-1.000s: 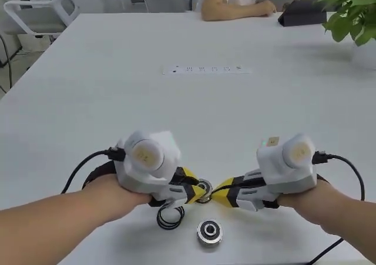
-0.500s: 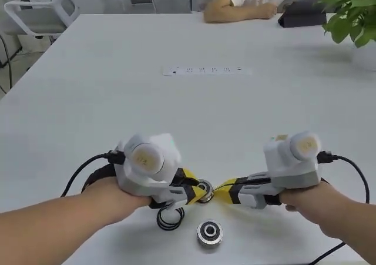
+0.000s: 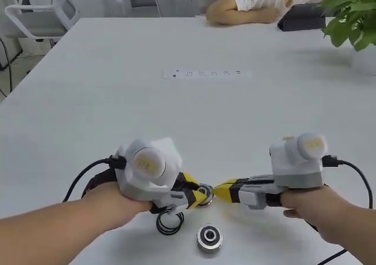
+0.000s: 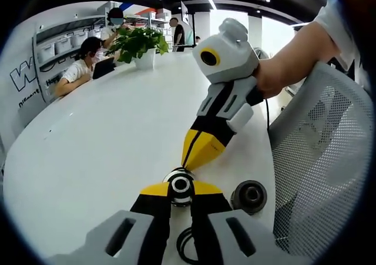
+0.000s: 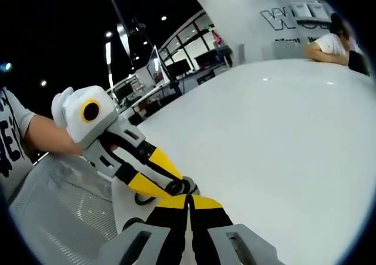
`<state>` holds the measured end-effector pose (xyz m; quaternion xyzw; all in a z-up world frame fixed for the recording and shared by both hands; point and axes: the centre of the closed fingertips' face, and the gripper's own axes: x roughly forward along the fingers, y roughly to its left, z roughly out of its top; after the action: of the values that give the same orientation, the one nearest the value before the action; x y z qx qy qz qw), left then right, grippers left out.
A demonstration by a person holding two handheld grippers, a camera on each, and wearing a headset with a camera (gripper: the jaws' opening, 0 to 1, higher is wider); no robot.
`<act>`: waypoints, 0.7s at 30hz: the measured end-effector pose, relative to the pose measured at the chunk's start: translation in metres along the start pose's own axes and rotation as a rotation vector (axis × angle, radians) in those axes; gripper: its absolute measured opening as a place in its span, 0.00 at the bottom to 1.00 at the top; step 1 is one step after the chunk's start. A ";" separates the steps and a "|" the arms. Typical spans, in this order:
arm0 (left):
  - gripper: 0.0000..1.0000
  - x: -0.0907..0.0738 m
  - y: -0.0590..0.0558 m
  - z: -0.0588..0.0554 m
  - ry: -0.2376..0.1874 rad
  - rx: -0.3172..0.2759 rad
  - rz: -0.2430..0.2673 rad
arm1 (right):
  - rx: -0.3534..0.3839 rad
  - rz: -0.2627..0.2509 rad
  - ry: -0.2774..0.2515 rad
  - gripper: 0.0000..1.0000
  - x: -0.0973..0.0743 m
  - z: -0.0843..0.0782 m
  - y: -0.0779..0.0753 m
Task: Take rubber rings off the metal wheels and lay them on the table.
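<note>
The left gripper (image 4: 180, 190) is grasping a wheel (image 4: 180, 183) between its yellow jaws, near the front edge of the bench (image 3: 176, 118). The right gripper (image 3: 218, 190) is facing it from the other side. Its jaws are pressed together to a point, and that point is touching the wheel's rim. They may be nipping a thin rubber ring there, but the spot is too small to tell. A hand is gripping each tool from behind.

Loose black rings (image 3: 169, 222) are lying on the bench just below the left gripper. A second wheel (image 3: 209, 237) is lying flat beside them, a little nearer the person, apart from both grippers.

Farther along the bench a white power strip (image 3: 205, 73) is lying. At the far end a person (image 3: 252, 3) is leaning on folded arms, near a green plant (image 3: 349, 12).
</note>
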<state>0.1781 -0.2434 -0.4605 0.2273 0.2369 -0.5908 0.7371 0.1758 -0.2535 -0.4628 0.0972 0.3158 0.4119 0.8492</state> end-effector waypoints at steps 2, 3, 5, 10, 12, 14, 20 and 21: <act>0.07 0.000 0.000 0.000 0.001 0.001 0.003 | 0.001 0.000 0.003 0.00 0.000 0.000 0.000; 0.07 0.000 0.000 0.000 0.002 0.002 0.004 | 0.002 0.000 0.003 0.00 0.000 0.000 0.000; 0.06 0.000 0.000 0.000 0.002 0.003 0.006 | 0.006 -0.002 0.004 0.00 0.001 0.000 0.000; 0.06 -0.001 0.000 0.000 0.002 0.008 0.007 | 0.008 0.000 0.005 0.00 0.001 0.001 0.002; 0.06 -0.001 0.000 0.000 0.005 0.008 0.008 | 0.009 0.004 0.004 0.00 0.001 0.002 0.003; 0.06 -0.001 0.000 0.000 0.005 0.008 0.008 | 0.006 0.006 0.004 0.00 0.002 0.002 0.005; 0.06 -0.001 0.000 0.000 0.005 0.009 0.009 | -0.009 0.018 0.009 0.00 0.004 0.003 0.008; 0.06 -0.001 0.000 0.000 0.005 0.009 0.008 | -0.009 0.019 0.010 0.00 0.004 0.003 0.009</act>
<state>0.1779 -0.2425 -0.4599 0.2329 0.2351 -0.5881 0.7379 0.1740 -0.2447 -0.4585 0.0946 0.3172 0.4220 0.8440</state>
